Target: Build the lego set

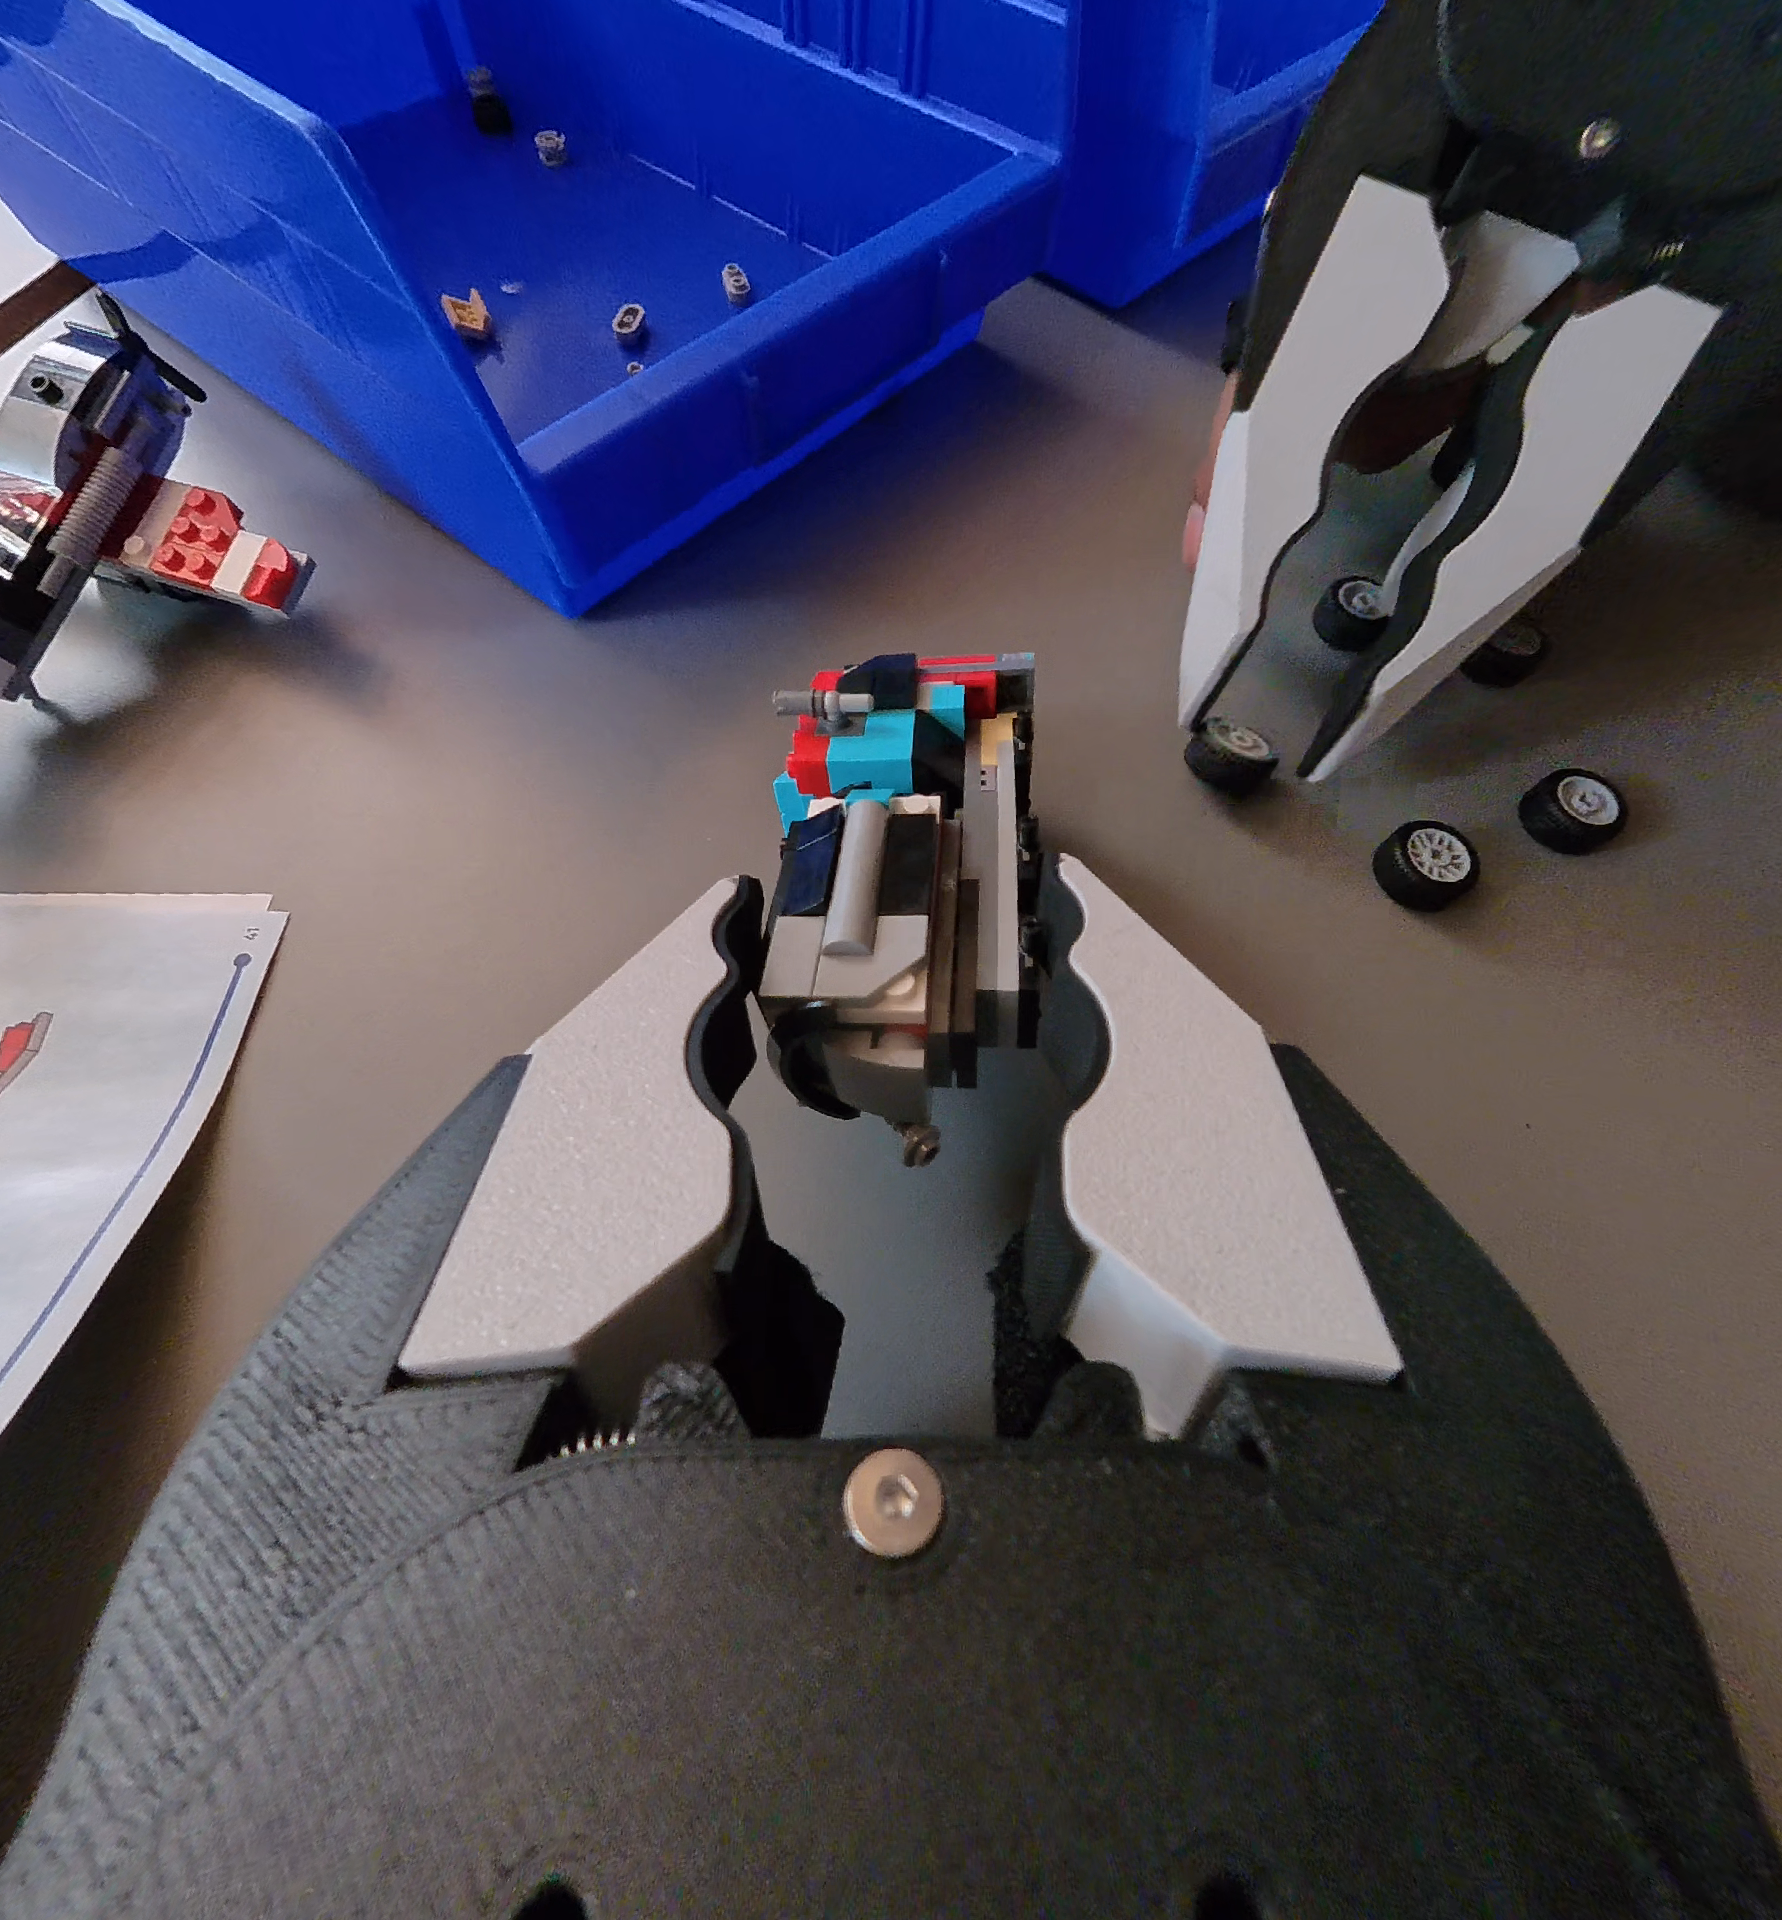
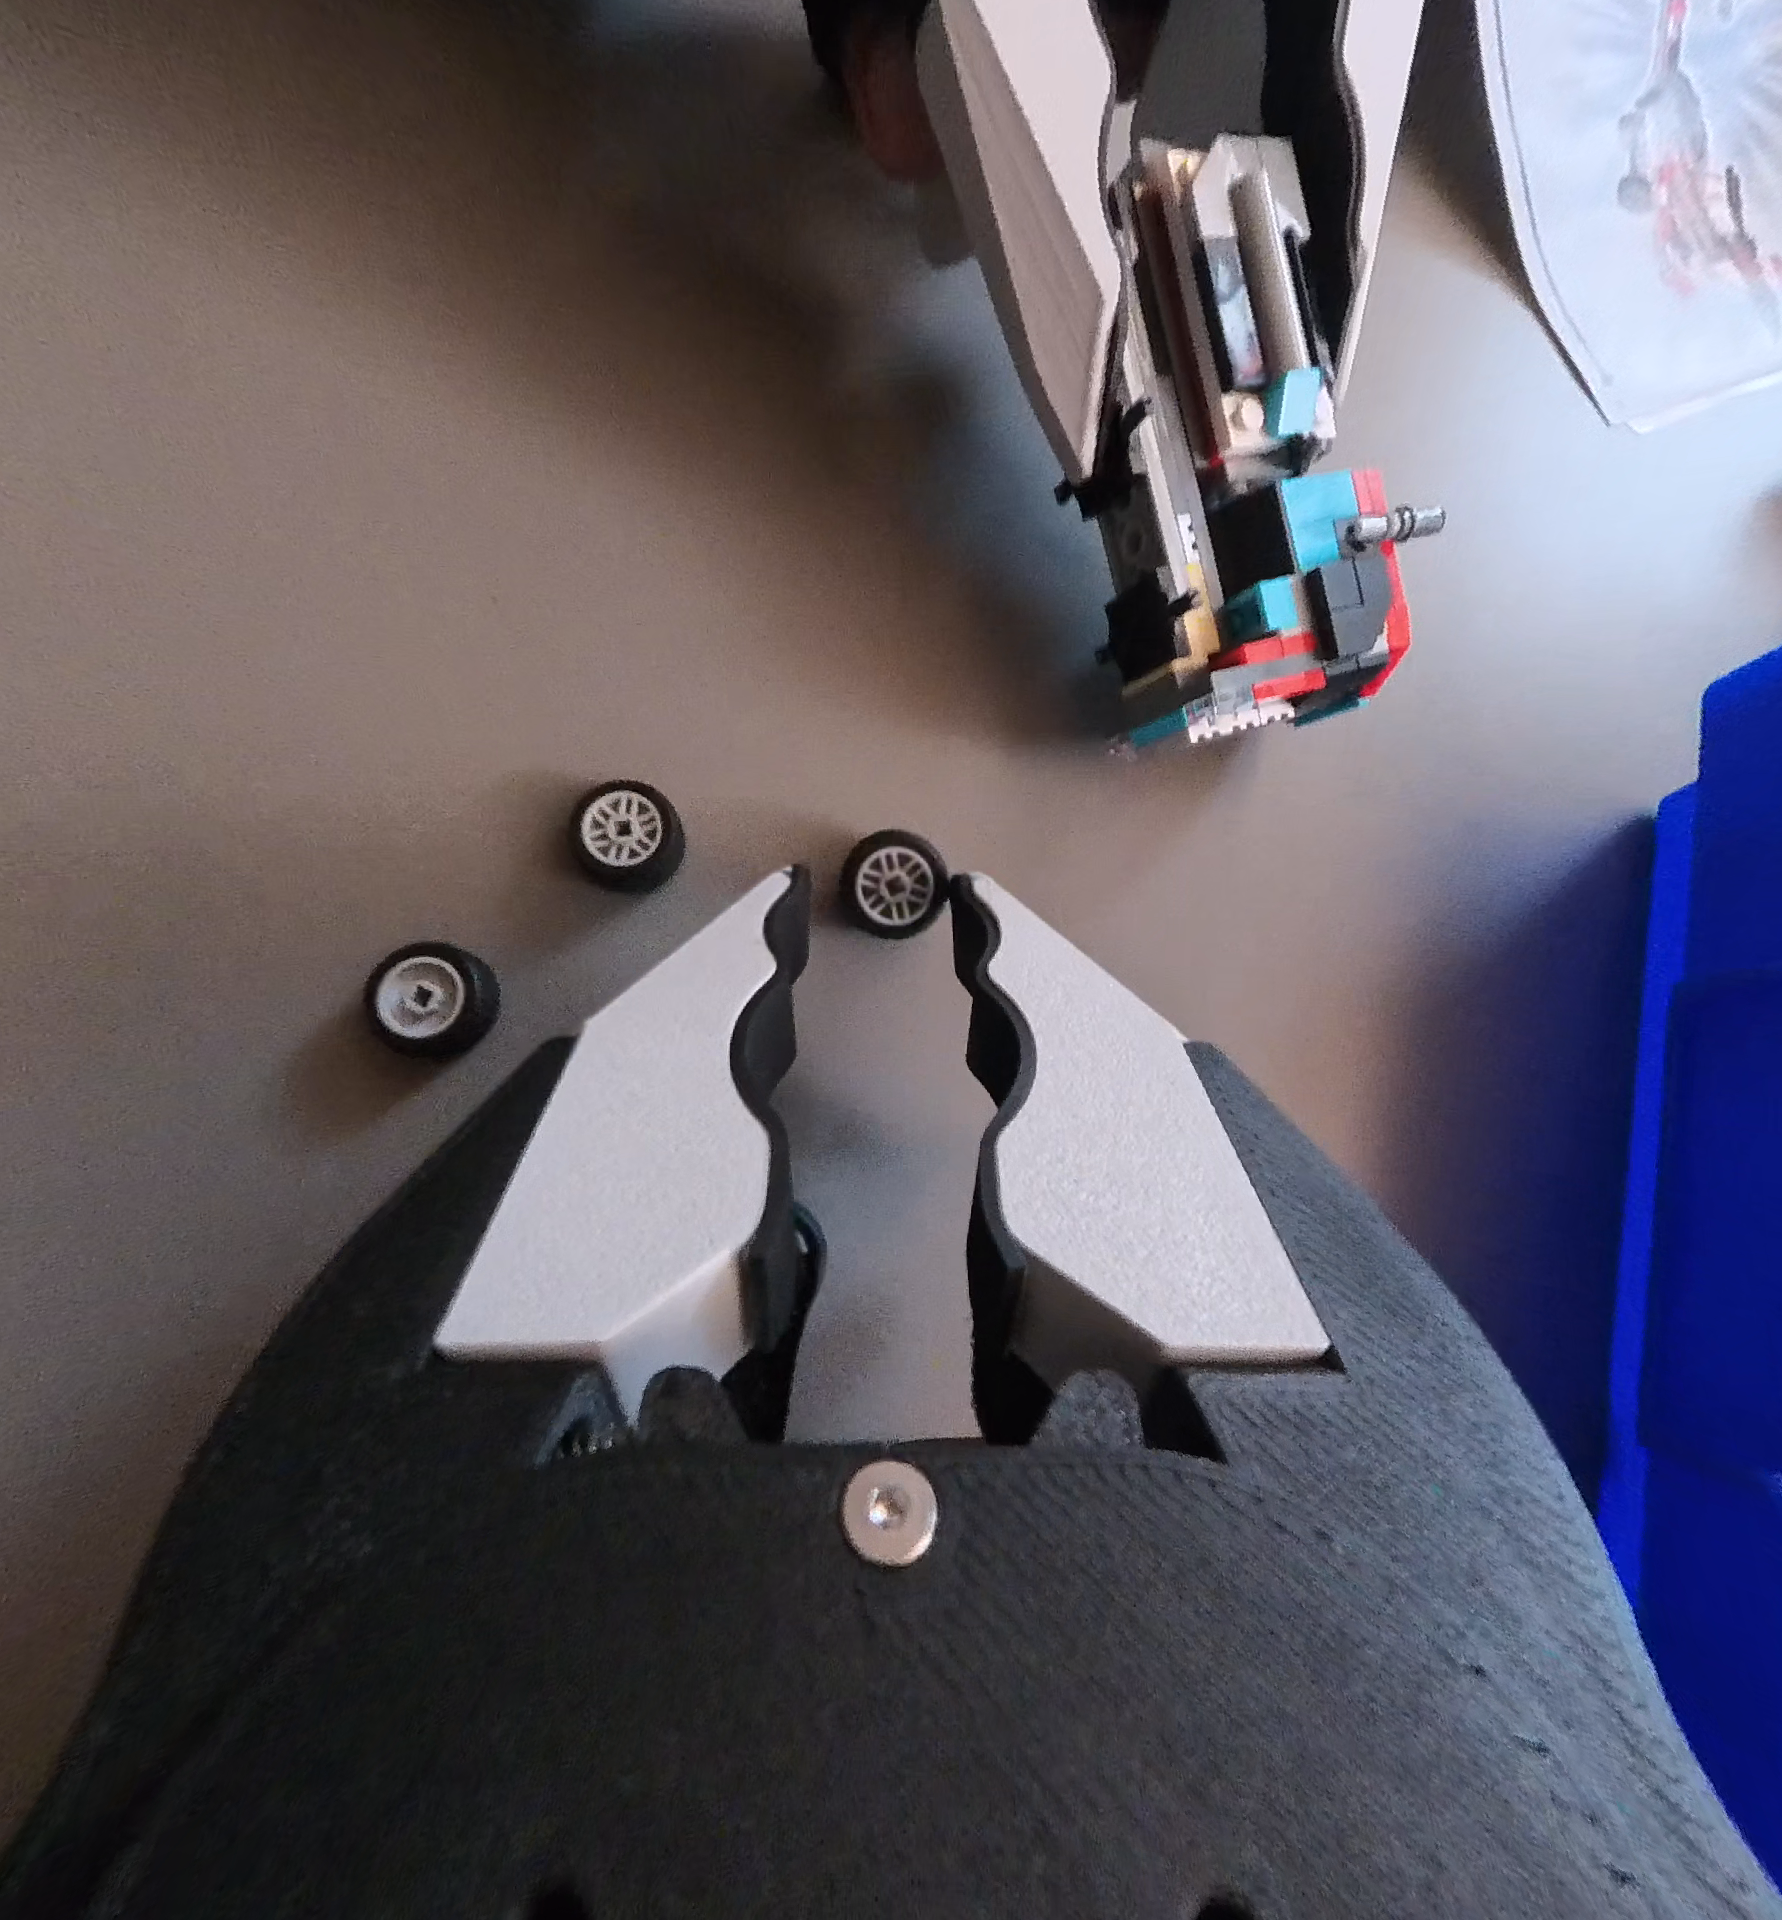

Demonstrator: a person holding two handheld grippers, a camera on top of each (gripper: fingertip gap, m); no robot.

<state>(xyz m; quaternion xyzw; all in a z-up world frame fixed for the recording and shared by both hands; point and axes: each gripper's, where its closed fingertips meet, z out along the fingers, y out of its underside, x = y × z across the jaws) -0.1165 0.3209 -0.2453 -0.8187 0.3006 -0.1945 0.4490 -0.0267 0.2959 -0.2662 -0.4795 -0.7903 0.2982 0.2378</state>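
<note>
we see the left gripper clamped on a brick-built vehicle body, grey and black at the held end, teal and red at the far end that juts out past the jaws; both pads press its sides, and the right wrist view shows the same grip from the other side. whether its far end rests on the grey surface or hangs just above it, we cannot quite tell.

the right gripper stands with its jaws apart over the surface, holding nothing. a small black wheel with a grey spoked hub lies at the jaw tips, close against the right-hand pad with a gap showing on the left-hand side. two more wheels lie on the surface to the left of those jaws.

beyond the left jaws sits a blue bin with a few small parts in it. to their left lie a red and white brick model and a printed instruction sheet.
</note>
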